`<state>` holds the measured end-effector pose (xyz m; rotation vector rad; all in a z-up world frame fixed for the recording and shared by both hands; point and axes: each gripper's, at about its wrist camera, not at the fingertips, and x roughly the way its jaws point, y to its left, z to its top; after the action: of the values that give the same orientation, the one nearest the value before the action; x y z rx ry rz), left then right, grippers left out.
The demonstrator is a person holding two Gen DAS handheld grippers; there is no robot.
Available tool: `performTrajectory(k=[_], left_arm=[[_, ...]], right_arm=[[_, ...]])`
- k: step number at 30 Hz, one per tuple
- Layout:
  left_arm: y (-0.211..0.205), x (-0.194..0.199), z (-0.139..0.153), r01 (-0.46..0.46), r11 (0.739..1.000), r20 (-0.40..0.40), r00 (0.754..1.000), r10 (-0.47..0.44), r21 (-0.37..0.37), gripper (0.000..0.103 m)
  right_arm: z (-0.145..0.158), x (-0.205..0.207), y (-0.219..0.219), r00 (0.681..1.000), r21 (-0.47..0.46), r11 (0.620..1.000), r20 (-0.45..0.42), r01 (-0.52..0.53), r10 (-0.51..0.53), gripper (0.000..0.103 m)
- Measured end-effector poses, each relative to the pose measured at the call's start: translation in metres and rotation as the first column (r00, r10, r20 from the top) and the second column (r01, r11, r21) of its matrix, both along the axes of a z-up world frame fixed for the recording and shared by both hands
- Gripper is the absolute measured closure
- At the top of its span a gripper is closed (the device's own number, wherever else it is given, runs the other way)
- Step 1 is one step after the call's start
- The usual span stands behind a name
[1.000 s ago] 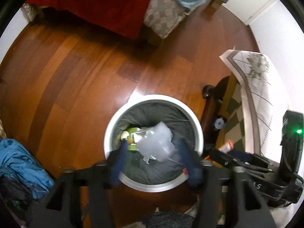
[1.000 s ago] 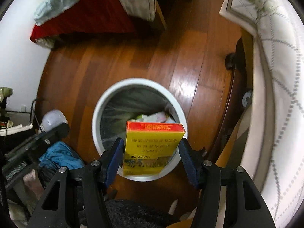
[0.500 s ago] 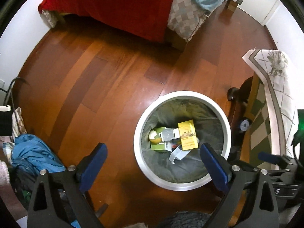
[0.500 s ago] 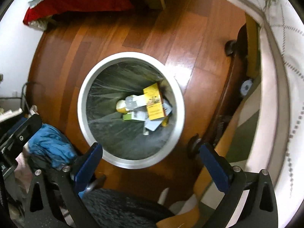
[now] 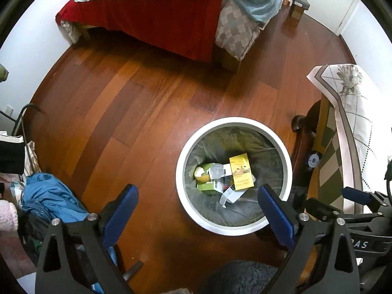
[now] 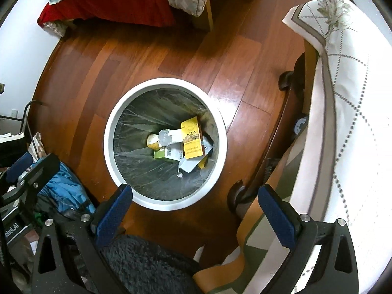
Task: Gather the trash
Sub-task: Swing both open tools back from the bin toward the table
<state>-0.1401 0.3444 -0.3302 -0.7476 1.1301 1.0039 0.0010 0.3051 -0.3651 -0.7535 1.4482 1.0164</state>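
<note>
A round white trash bin (image 5: pixel 181 161) (image 6: pixel 109 144) with a grey liner stands on the wooden floor. Inside lie a yellow box (image 5: pixel 241 172) (image 6: pixel 192 137), a clear plastic container (image 5: pixel 216 171) (image 6: pixel 165 137), a green carton (image 5: pixel 205 187) (image 6: pixel 160 155) and paper scraps. My left gripper (image 5: pixel 198 208) hangs open above the bin's near left side, nothing between its blue pads. My right gripper (image 6: pixel 196 208) is open too, empty, over the bin's near rim. The right gripper's body (image 5: pixel 355 220) shows at the lower right of the left wrist view.
A table with a white patterned cloth (image 5: pixel 350 112) (image 6: pixel 343 98) and dark wooden legs stands right of the bin. A bed with a red cover (image 5: pixel 159 24) is at the back. A blue garment (image 5: pixel 46 196) (image 6: pixel 66 188) lies at the left, a dark fuzzy rug (image 6: pixel 147 264) below.
Both grippers opened wide. The plastic container left the left gripper and the yellow box left the right one; both now lie in the bin. Both hands rose a little.
</note>
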Motion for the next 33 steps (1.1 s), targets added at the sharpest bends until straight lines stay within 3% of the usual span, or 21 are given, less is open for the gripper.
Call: performTrajectory(k=[10, 13, 23, 29, 33], left_arm=[[-0.024, -0.007, 0.042, 0.002, 0.997, 0.002, 1.0, -0.002, 0.072, 0.004], [-0.036, -0.008, 0.06, 0.005, 0.992, -0.017, 1.0, -0.003, 0.128, 0.004], [-0.083, 0.004, 0.12, 0.021, 0.969, -0.013, 1.0, -0.018, 0.245, 0.004], [-0.109, 0.054, 0.146, 0.07, 0.954, 0.027, 0.996, -0.082, 0.29, 0.004], [-0.134, 0.122, 0.146, 0.129, 0.95, 0.05, 0.987, -0.149, 0.285, 0.004]], right_arm=[[0.046, 0.0, -0.025, 1.0, 0.097, 0.995, 0.016, 0.011, -0.012, 0.0], [0.064, 0.0, -0.034, 1.0, 0.136, 0.991, 0.012, 0.015, -0.017, 0.0], [0.125, 0.014, -0.089, 0.995, 0.298, 0.95, -0.065, 0.097, -0.081, 0.0], [0.158, 0.059, -0.145, 0.976, 0.382, 0.899, -0.117, 0.216, -0.185, 0.0], [0.174, 0.111, -0.192, 0.951, 0.407, 0.86, -0.103, 0.308, -0.292, 0.0]])
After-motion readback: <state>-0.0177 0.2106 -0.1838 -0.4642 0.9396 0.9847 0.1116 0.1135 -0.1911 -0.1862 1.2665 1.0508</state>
